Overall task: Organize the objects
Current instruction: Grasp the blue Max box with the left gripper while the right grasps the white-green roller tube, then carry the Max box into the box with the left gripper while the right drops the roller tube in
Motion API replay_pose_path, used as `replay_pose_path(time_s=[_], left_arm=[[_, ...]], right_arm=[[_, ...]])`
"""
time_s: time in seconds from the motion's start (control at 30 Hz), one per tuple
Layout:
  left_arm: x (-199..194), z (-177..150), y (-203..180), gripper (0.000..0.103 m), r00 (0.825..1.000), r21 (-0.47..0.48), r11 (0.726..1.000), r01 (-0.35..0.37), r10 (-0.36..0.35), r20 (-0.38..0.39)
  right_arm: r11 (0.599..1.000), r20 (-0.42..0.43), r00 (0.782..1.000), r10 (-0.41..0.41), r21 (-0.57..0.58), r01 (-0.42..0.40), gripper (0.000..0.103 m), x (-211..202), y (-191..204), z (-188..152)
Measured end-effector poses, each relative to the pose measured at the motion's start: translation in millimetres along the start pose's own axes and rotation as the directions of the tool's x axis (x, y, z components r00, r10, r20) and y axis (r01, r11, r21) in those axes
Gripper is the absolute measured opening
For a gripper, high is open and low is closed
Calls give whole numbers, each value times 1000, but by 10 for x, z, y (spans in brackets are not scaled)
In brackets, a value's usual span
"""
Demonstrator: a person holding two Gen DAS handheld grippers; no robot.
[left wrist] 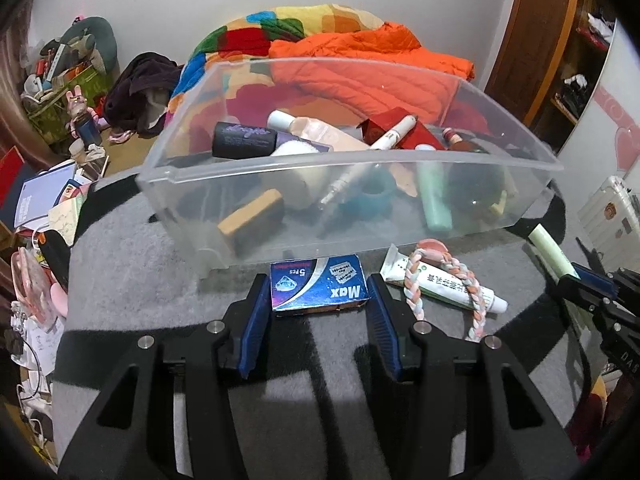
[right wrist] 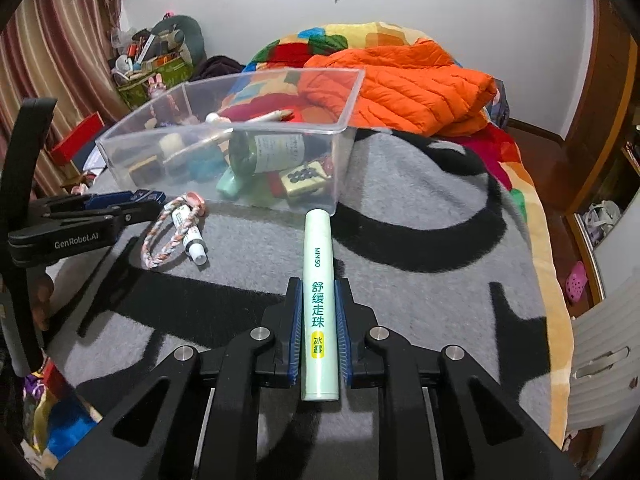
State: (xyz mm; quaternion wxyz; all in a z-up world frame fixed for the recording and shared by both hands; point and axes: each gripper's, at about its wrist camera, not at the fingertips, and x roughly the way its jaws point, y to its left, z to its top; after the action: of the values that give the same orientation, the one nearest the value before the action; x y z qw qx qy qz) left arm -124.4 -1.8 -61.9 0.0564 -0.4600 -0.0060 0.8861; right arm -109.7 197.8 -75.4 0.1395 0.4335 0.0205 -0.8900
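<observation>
We hold the pale green tube (right wrist: pixel 318 300) clamped between the pads of our right gripper (right wrist: pixel 318 308), its long axis running straight ahead along the fingers toward the clear bin (right wrist: pixel 344 152), which sits just beyond its tip. Our left gripper (left wrist: pixel 318 300) rests low, fingers apart, straddling the blue blade box (left wrist: pixel 319 287) directly ahead.

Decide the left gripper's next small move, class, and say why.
Probably close on the blue box: the left gripper is open with a finger on each side of it, the bin lies just beyond, and the right gripper already holds the green tube.
</observation>
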Motion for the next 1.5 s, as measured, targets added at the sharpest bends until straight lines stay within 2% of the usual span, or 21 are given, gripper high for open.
replay_pose_path(time_s=[0.2,0.33,0.67,0.8,1.0,1.17,1.5], left_arm=[[-273,-73,70,48,998,-41,999,22,-19,55],[-492,-38,94,48,993,-57,997,43,-36,111],[-833,322,96,48,972,-42,996,76,-64,228],[-744,520,53,48,972,-26,995,98,-90,219],[-432,706,-47,48,982,-3,995,98,-96,162],[-214,748,-124,48,988,20,996,91,-92,121],[-29,759,-230,48,989,41,992,121,-124,82]], right_arm=[[1000,61,998,12,26,-13,14,-241,-54,105],[999,117,993,25,33,-29,14,-362,-28,297],[999,225,974,24,21,-29,14,-405,91,839],[1000,220,975,10,16,-14,14,-260,135,1012],[1000,141,990,-3,19,0,14,141,125,1166],[1000,89,996,-19,0,19,14,382,119,1203],[999,40,998,-40,-19,41,14,530,146,1175]])
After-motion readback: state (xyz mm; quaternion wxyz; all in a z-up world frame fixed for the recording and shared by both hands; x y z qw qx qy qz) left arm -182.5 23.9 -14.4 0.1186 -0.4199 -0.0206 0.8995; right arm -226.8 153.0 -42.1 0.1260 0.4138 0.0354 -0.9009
